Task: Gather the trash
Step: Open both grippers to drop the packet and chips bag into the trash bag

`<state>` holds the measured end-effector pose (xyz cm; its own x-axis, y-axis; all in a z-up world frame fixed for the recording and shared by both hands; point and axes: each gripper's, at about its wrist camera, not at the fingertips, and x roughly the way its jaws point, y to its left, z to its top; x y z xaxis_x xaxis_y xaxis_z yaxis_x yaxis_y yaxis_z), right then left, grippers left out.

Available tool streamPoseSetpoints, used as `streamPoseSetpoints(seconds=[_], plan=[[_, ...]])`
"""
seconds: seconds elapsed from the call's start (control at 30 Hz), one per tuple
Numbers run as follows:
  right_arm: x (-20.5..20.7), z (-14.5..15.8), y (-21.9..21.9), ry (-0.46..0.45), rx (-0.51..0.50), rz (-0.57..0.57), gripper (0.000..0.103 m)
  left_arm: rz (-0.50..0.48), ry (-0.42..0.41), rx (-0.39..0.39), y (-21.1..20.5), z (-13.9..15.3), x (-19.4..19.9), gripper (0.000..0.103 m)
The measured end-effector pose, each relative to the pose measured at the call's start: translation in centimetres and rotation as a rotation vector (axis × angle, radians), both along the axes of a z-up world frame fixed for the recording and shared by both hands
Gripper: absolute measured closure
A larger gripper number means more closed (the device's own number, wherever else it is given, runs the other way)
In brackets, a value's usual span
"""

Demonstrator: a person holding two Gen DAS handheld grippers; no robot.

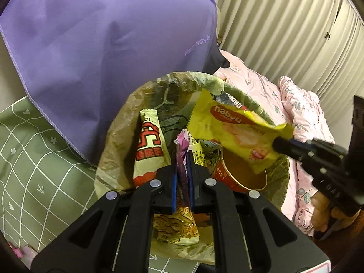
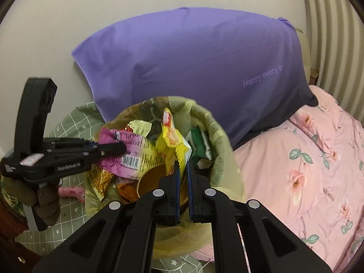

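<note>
A trash bin lined with a yellowish bag [image 1: 113,150] [image 2: 225,150] stands on the bed, holding several wrappers and a red paper cup [image 1: 238,177] [image 2: 150,182]. My left gripper [image 1: 183,159] [image 2: 122,147] is shut on a pink wrapper [image 1: 182,145] [image 2: 122,150] and holds it over the bin. My right gripper [image 2: 183,166] [image 1: 278,145] is shut on a yellow snack wrapper [image 1: 227,127] [image 2: 175,141], also over the bin's opening. A cream and red wrapper [image 1: 149,145] leans inside at the left.
A purple pillow [image 1: 109,45] [image 2: 193,68] leans on the wall behind the bin. A pink flowered quilt [image 1: 284,104] [image 2: 295,170] lies to the right. A green grid-patterned sheet [image 1: 29,159] [image 2: 75,122] lies to the left. A small pink item [image 2: 71,192] lies on the sheet.
</note>
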<state>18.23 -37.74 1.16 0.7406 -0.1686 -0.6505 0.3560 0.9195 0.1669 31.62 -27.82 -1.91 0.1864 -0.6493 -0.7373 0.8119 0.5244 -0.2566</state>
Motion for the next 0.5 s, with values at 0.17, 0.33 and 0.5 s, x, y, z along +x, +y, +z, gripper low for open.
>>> streamPoseSetpoints(seconds=[0.17, 0.33, 0.5], plan=[[0.8, -0.9, 0.2, 0.018, 0.016, 0.017, 0.096, -0.004, 0.028, -0.038, 0.7, 0.7, 0.5, 0.096], [1.0, -0.9, 0.5, 0.016, 0.022, 0.021, 0.096, -0.006, 0.027, -0.051, 1.0, 1.3, 1.0, 0.096], [1.3, -1.2, 0.6, 0.044, 0.019, 0.006, 0.096, -0.023, 0.036, -0.034, 0.2, 0.9, 1.1, 0.096]])
